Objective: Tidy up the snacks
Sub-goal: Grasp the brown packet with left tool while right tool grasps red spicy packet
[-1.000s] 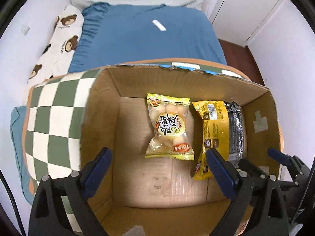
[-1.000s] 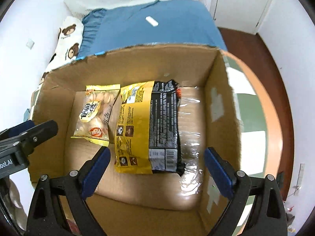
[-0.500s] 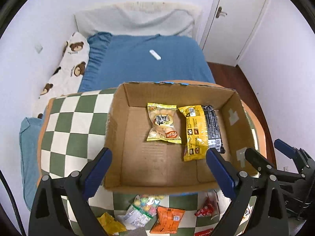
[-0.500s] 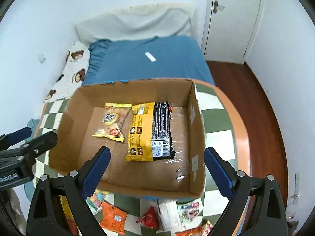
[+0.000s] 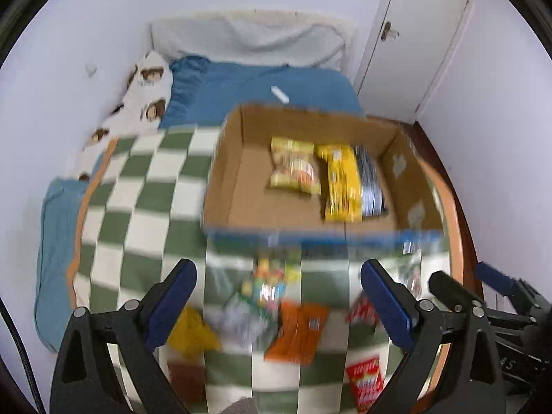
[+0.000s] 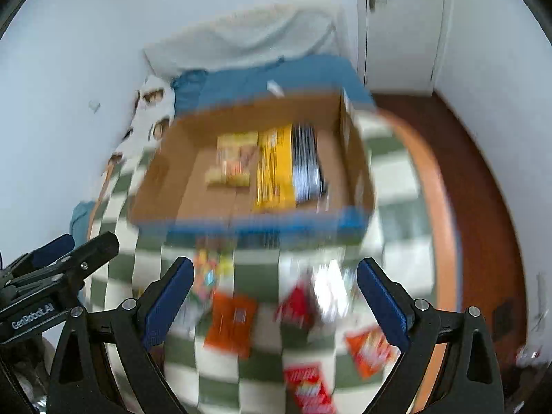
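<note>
— While both views blur, how do the claws stand?
— Left gripper [image 5: 277, 305] and right gripper [image 6: 272, 302] both gape, empty.
— And the snacks?
— Loose packets [image 6: 231, 321] lie near; two rest inside the far cardboard box [image 5: 224, 186].

- Soft, even room light is filling both views; no hard shadows are showing.
- Motion blur is smearing the open brown cardboard box [image 5: 241, 186] and the loose snack packets, more heavily in the right wrist view.
- Fisheye distortion is bending the white walls, with black vignetting darkening the corners.
</note>
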Demonstrator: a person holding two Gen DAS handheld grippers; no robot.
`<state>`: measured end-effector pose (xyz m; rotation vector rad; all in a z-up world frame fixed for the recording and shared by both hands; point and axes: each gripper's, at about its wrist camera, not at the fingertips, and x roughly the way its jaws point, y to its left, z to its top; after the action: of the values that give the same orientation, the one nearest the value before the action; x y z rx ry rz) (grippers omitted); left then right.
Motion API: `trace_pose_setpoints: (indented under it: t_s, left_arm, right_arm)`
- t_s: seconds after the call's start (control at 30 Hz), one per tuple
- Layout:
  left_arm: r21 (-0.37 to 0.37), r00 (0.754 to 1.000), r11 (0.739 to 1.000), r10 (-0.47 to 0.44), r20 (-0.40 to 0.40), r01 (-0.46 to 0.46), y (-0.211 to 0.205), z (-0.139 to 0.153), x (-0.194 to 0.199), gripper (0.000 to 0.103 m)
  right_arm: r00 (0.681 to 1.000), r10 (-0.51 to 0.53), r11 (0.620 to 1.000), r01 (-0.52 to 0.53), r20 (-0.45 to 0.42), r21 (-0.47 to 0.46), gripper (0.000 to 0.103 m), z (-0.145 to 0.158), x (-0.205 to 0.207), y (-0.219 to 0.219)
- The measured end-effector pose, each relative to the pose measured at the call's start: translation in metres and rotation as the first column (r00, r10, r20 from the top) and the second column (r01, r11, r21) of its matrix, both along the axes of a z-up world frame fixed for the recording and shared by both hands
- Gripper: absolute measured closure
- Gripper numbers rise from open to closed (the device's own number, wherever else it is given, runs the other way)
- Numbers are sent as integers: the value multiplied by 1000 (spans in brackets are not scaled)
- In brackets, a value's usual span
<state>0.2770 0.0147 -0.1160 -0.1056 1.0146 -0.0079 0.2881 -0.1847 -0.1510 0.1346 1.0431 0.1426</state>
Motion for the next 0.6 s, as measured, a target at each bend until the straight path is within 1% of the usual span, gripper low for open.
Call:
trace_pose_setpoints:
  t_s: [0.07, 0.1, 0.17, 0.2, 0.27, 0.3, 0.33, 0.4, 0.47, 0.53, 0.57, 0.6]
  left_arm:
    - [15, 999, 1000, 0, -52, 0, 0, -29, -23, 5]
    - [21, 997, 1000, -4, -79, 6, -2, -41, -31, 5]
    - [43, 989, 999, -13, -146, 19, -6, -72, -47, 5]
    - [53, 983, 998, -16, -182, 26, -8, -90, -55, 5]
    - [92, 971, 995, -10, -239, 33, -11, -122, -67, 5]
    - [100, 967, 994, -8, -255, 35, -10, -131, -71, 5]
    - [117, 960, 993, -1, -282, 35, -10, -146, -77, 5]
    - [130, 950, 991, 3, -313, 40, -9, -163, -84, 5]
    - [173, 945, 984, 17, -328, 42, -4, -176, -89, 5]
    - [203, 941, 978, 34, -335, 37, 4, -183, -94, 5]
    - [214, 939, 976, 48, -340, 27, 11, -185, -97, 5]
    - [223, 934, 975, 70, -349, 10, 22, -188, -100, 5]
  right_arm:
    - [997, -1, 1000, 1, -81, 6, 5, -32, -19, 0]
    - [992, -7, 1000, 7, -128, -2, 5, -54, -32, -1]
    - [980, -20, 1000, 15, -198, -25, 5, -89, -50, -4]
    - [971, -31, 999, 20, -235, -50, 5, -112, -60, -5]
    - [957, -53, 993, 22, -284, -112, 6, -148, -78, -6]
    - [946, -62, 992, 22, -318, -128, 8, -172, -87, -7]
    - [938, -65, 990, 19, -340, -137, 12, -186, -93, -7]
    - [918, -66, 988, 5, -392, -154, 19, -215, -102, -3]
    - [909, -64, 981, -18, -412, -191, 20, -233, -108, 4]
    - [919, -52, 963, -57, -391, -263, 22, -240, -114, 17]
    - [925, -46, 958, -66, -378, -279, 26, -240, -116, 22]
    - [931, -42, 952, -73, -363, -297, 36, -240, -119, 28]
